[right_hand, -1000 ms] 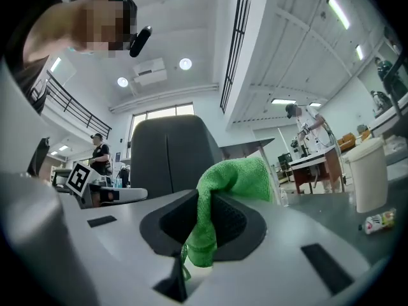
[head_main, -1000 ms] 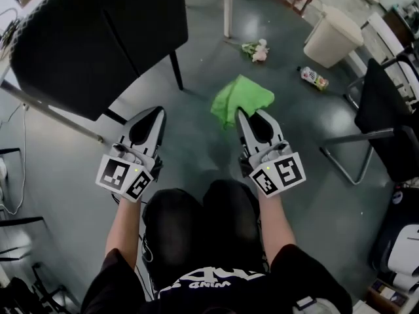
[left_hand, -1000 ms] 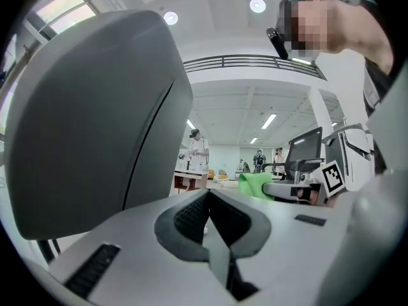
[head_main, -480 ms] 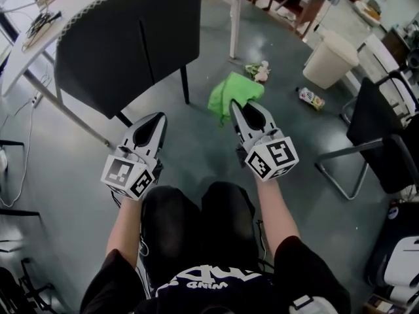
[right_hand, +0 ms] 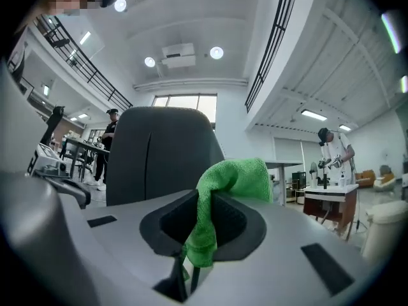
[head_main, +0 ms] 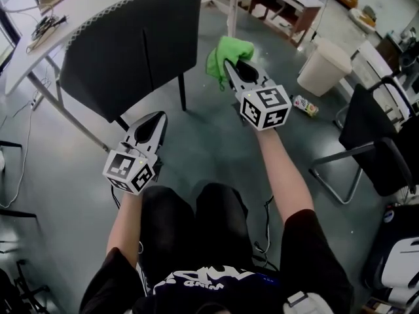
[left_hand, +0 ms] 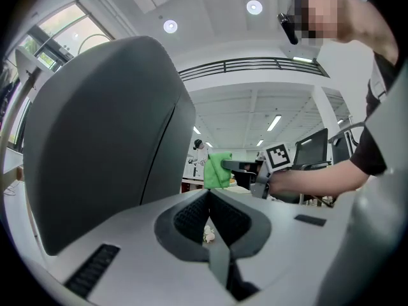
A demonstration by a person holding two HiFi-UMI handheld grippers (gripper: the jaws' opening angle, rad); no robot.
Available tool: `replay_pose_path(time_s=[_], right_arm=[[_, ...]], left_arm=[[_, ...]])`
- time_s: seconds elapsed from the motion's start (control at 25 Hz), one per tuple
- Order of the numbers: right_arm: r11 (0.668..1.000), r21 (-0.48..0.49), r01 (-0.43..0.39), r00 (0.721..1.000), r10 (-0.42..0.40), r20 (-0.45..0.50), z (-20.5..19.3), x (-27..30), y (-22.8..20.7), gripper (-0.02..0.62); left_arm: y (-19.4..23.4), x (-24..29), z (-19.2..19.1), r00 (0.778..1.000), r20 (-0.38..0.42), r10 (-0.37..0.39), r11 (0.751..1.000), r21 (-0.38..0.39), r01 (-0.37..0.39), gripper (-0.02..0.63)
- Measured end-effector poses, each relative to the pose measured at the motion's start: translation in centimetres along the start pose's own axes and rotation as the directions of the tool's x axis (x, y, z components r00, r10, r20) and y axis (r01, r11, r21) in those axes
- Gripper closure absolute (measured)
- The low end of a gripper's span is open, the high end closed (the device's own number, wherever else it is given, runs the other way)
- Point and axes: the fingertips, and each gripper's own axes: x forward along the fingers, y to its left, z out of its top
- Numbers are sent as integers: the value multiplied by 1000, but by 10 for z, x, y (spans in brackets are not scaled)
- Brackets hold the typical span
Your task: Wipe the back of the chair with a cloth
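Observation:
The dark grey chair back (head_main: pixel 131 44) stands upright at the upper left of the head view; it fills the left of the left gripper view (left_hand: pixel 95 132) and stands ahead in the right gripper view (right_hand: pixel 162 148). My right gripper (head_main: pixel 228 65) is raised to the right of the chair back, shut on a green cloth (head_main: pixel 226 52) that hangs from its jaws (right_hand: pixel 226 190). My left gripper (head_main: pixel 154 118) is lower, below the chair back, shut with nothing between its jaws. The cloth (left_hand: pixel 217 170) is apart from the chair.
A white table (head_main: pixel 78 5) runs behind the chair. A cream bin (head_main: pixel 325 67), a bottle (head_main: pixel 306 104) and a second black chair (head_main: pixel 380 142) stand on the right. A person stands far off by a bench (right_hand: pixel 333 155).
My right gripper has risen with the green cloth, from near the floor to the height of the chair back's top. The left gripper has stayed about where it was.

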Motion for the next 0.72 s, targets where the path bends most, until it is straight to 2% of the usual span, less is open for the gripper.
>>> replay_pose_path(time_s=[0.32, 0.72], right_arm=[[999, -24, -40, 999, 39, -9, 14, 64, 10, 548], [983, -74, -171, 985, 173, 21, 32, 94, 72, 548]], left_arm=[[10, -9, -2, 1000, -4, 31, 999, -24, -31, 606], [27, -31, 0, 997, -11, 71, 997, -9, -71, 606]])
